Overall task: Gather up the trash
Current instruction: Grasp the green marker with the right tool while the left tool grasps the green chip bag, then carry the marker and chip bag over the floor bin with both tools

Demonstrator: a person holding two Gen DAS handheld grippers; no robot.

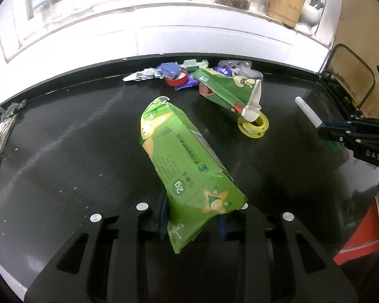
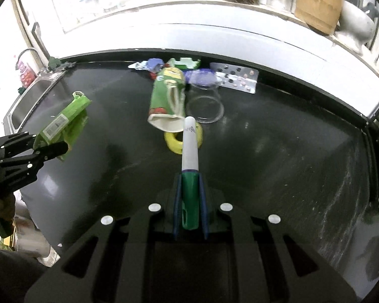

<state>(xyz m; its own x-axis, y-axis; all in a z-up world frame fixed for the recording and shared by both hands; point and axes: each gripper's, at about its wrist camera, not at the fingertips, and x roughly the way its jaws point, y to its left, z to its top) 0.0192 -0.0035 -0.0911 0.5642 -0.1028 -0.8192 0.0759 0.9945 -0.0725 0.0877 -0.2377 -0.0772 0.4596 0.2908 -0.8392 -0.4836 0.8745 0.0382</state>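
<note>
A green wrapper (image 1: 187, 174) is clamped in the left hand-held gripper (image 1: 193, 221) above a black worktop (image 1: 63, 151); at right, a white marker (image 1: 308, 112) is gripped by the right hand-held gripper (image 1: 324, 128); more litter (image 1: 224, 85) is seen beyond

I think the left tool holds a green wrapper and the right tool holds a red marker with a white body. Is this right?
Not quite: the marker in the right tool has a green cap, not red, as the right wrist view shows. The left tool does hold the green wrapper.
</note>
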